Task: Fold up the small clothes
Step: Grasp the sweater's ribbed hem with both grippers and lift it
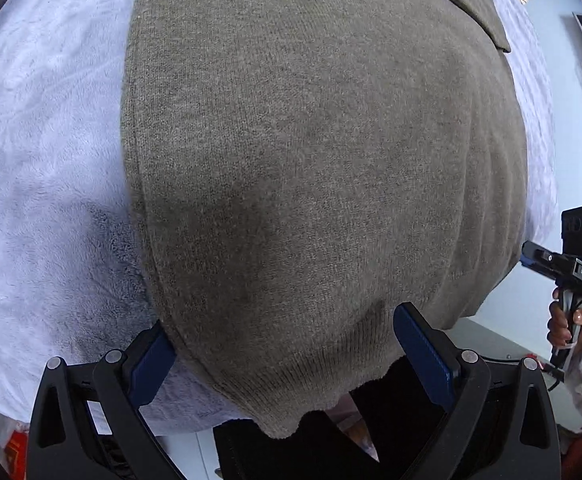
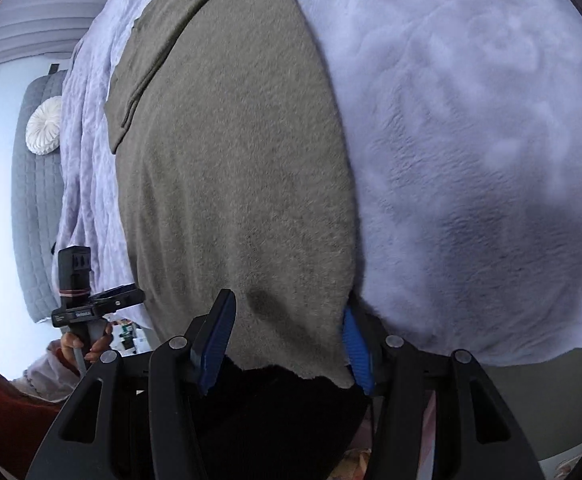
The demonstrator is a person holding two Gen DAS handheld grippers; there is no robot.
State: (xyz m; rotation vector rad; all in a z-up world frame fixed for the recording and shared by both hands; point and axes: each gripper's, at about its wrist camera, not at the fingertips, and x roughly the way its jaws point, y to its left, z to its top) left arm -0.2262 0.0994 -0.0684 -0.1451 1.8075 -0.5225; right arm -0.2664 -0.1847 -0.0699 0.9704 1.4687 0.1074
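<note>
The pale lilac blanket [image 2: 471,140] fills the bed under you, plush and rumpled. On it lies the grey-brown knit garment [image 1: 311,160], spread lengthwise away from you, its far end showing a folded flap and its near hem hanging off the bed edge toward both your grippers.

Your left gripper [image 1: 287,352] has its blue-padded fingers [image 1: 423,356] standing wide on either side of the hem; the cloth drapes between them, and the pads do not press it, so it is released.

Your right gripper [image 2: 287,340] also straddles the hem: one blue pad sits over the cloth, the other is half hidden behind its edge, and you cannot tell whether it grips.

Beyond the bed stands a grey quilted headboard [image 2: 35,200] with a round white cushion [image 2: 45,130].
</note>
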